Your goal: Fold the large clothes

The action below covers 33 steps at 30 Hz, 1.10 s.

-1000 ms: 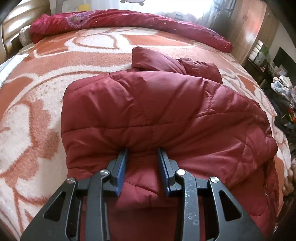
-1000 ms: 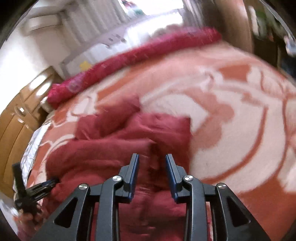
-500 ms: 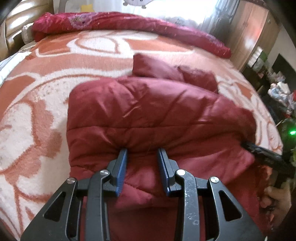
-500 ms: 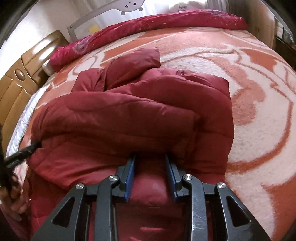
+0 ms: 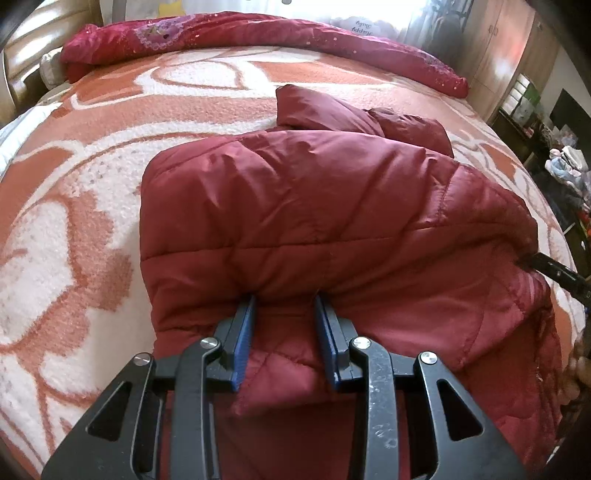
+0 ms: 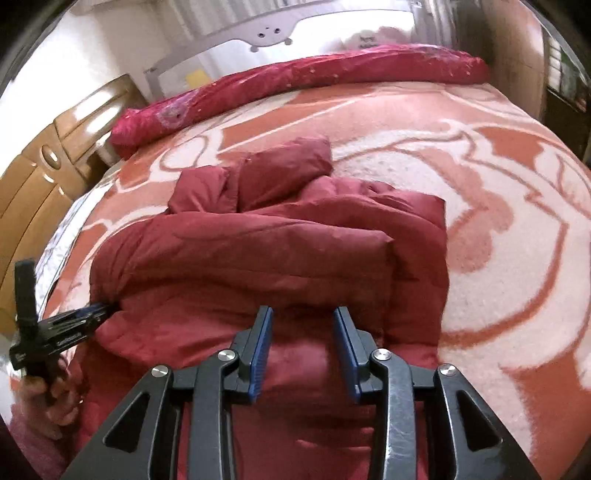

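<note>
Garment: dark red quilted puffer jacket (image 5: 314,206), lying folded over on itself in a thick bundle, near the foot edge of the bed.
Bed cover: fleecy orange blanket with white swirl pattern (image 5: 74,229), spread under the jacket and bare on every side of it but the near one.
Sleeves: two padded ends (image 6: 280,173) poking out past the jacket's far edge, towards the head of the bed.
Left hand-held gripper (image 5: 286,306): black frame, blue pads, pinching a raised fold of the jacket's near hem; cloth bunched tight between the pads and bulging above them.
Same tool from the right wrist camera (image 6: 85,314): tips buried in the jacket's left side, handle in a person's hand (image 6: 51,391).
Right hand-held gripper (image 6: 303,317): set on the jacket's near edge, red cloth between the blue pads; jaws have just been opening a little, and whether the pads still press on the cloth cannot be told.
Right tool from the left wrist camera (image 5: 554,269): black tip touching the jacket's right edge.
Far side of the bed: long crimson rolled quilt with sequins (image 5: 258,37), lying well apart from the jacket.
Beyond the bed: tan wooden headboard (image 6: 55,147) and white rail (image 6: 273,33).
</note>
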Motion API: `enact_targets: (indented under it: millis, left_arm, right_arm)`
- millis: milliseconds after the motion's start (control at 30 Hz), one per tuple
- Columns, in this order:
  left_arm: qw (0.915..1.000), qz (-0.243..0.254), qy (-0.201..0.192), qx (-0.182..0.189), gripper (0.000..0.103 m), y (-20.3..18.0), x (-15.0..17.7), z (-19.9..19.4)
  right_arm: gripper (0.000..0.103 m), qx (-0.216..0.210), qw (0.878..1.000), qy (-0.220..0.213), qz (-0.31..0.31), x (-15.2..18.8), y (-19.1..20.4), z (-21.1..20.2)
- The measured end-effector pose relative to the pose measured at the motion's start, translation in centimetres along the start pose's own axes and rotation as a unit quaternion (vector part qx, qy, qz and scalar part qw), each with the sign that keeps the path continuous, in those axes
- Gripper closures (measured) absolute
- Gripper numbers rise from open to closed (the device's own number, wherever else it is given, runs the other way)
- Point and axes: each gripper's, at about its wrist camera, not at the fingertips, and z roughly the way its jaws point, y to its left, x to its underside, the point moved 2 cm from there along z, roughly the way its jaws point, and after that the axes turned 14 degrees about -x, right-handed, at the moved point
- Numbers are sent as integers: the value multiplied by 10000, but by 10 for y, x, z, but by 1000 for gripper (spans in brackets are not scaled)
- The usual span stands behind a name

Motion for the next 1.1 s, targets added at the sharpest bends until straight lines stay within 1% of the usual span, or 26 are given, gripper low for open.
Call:
enact_targets:
  millis: [67, 100, 133, 200, 500, 667, 767, 833, 967, 1100]
  left_arm:
    - [10000, 26, -7, -10, 72, -1, 0, 0]
    - [10000, 36, -8, -8, 72, -1, 0, -1]
    - [10000, 55, -13, -6, 72, -1, 0, -1]
    - [9999, 142, -40, -20, 72, -2, 1, -1]
    - [9993, 334, -7, -183, 70, -3, -1, -1]
    - [9996, 181, 67, -197, 70, 3, 2, -19]
    - [9995, 109, -8, -308, 70, 13, 12, -40]
    - [9995, 25, -40, -307, 70, 22, 21, -53]
    - [9994, -189, -63, -285, 70, 47, 47, -74]
    - [9989, -397, -27, -229, 70, 64, 68, -85]
  right_arm:
    - [69, 253, 9991, 344, 6, 4, -7, 16]
    - [69, 284, 9983, 516, 28, 8, -15, 27]
    - [70, 199, 9983, 537, 48, 12, -21, 33]
    - [70, 83, 9988, 471, 95, 16, -29, 38]
    - [70, 99, 9990, 429, 67, 18, -28, 36]
    - [70, 32, 9990, 425, 135, 17, -29, 34]
    - [70, 19, 9989, 423, 210, 15, -29, 32]
    - [67, -34, 9989, 367, 286, 14, -28, 27]
    - [66, -147, 9985, 194, 488, 14, -25, 7]
    - [64, -293, 9981, 77, 545, 21, -19, -16]
